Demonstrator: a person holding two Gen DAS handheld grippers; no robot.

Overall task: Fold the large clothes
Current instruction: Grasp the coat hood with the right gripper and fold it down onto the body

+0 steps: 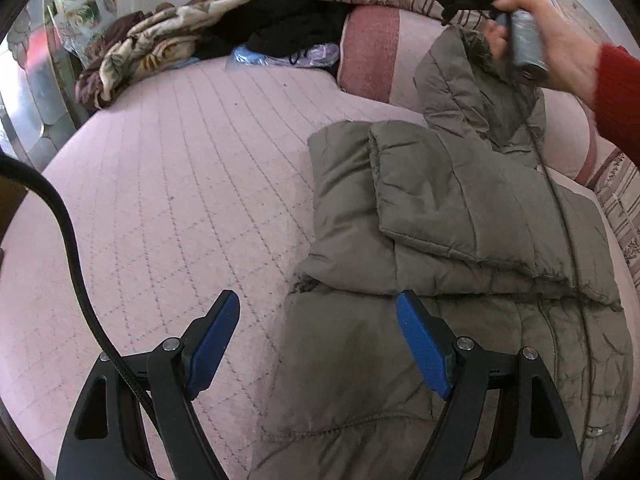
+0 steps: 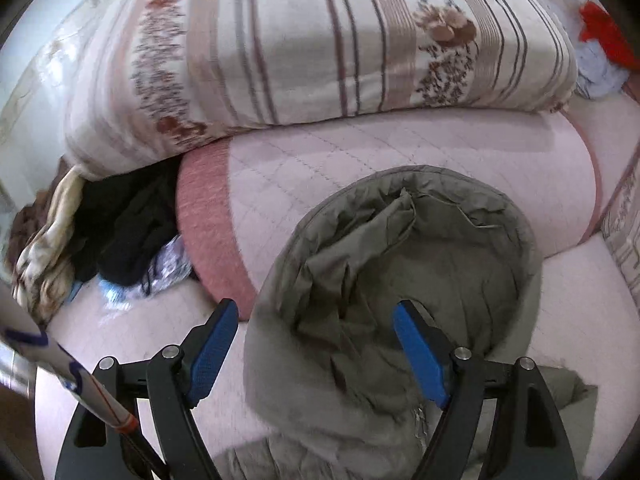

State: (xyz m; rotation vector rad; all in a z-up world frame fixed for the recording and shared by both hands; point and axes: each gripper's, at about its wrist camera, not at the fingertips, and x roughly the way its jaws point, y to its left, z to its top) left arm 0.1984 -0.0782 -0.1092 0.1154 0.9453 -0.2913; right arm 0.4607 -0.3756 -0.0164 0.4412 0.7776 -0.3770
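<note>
An olive-grey padded jacket [image 1: 460,208] lies on the pink quilted bed [image 1: 180,184], with its sleeves folded across the body and its hood [image 1: 472,80] at the far end. My left gripper [image 1: 316,304] hangs open over the jacket's near left edge. One pad is above the fabric, the other above the sheet, and nothing is between them. In the right wrist view the hood [image 2: 400,248] lies open, lining up. My right gripper [image 2: 316,308] is open just above it, its right pad [image 2: 416,352] over the hood. A hand [image 1: 560,52] in a red sleeve holds that gripper.
A rolled pink quilt [image 2: 400,152] lies behind the hood under a striped floral duvet [image 2: 320,40]. A heap of dark clothes and a patterned blanket [image 1: 160,48] fills the far left of the bed. A black cable [image 1: 80,280] hangs at the left. Red cloth [image 2: 604,32] lies far right.
</note>
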